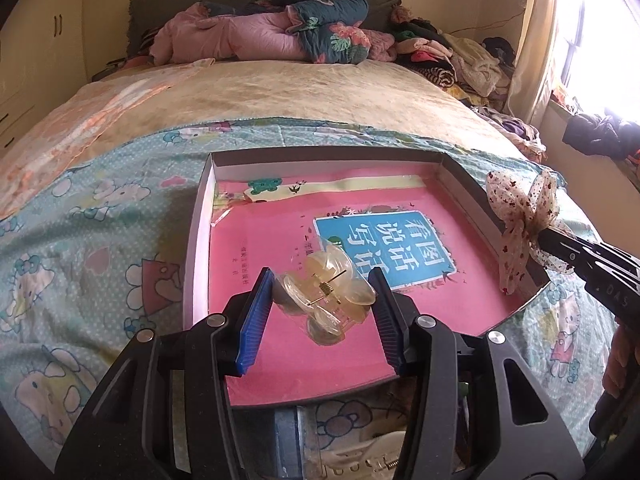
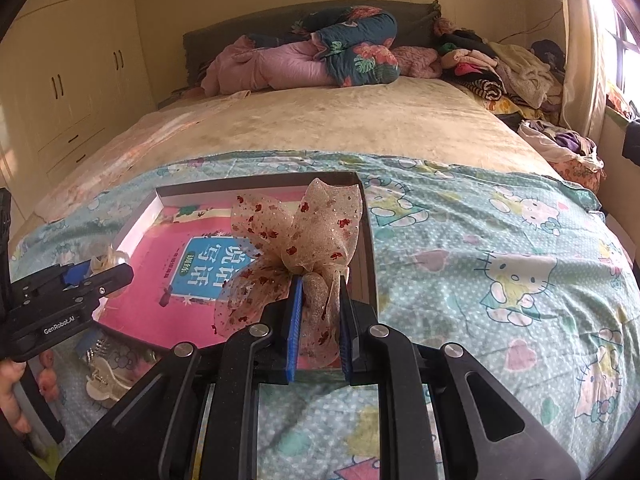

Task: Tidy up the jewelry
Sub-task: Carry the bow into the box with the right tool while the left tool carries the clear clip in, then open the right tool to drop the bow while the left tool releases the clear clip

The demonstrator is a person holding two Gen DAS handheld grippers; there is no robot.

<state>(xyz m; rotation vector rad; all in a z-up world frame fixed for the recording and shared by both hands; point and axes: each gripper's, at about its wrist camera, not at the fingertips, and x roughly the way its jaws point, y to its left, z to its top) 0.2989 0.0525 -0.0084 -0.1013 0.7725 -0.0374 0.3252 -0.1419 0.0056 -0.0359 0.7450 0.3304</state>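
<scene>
Carrying two hair pieces over the box (image 1: 202, 216), I aim each at bare floor inside its walls. My left gripper (image 1: 324, 296) pinches a clear claw clip (image 1: 328, 300) between its blue pads, above the pink book (image 1: 280, 248) that lines the box. My right gripper (image 2: 318, 312) is pressed tight on the stem of a spotted mesh bow (image 2: 296, 232), which hangs over the box's right wall.

Procedure, as I judge it:
- Bring the bow inward, clear of the wall.
- Lower both before spreading the fingers; the clip is light and may bounce or skid on the glossy cover.
- Keep the two pieces apart.

The box sits on a cartoon-print sheet (image 2: 480, 240) on a bed (image 2: 340, 120). A white clip (image 2: 102, 384) lies outside the box. Folded quilts (image 2: 320, 56), a wardrobe (image 2: 72, 72) and a bright window (image 1: 600, 40) surround the bed.
</scene>
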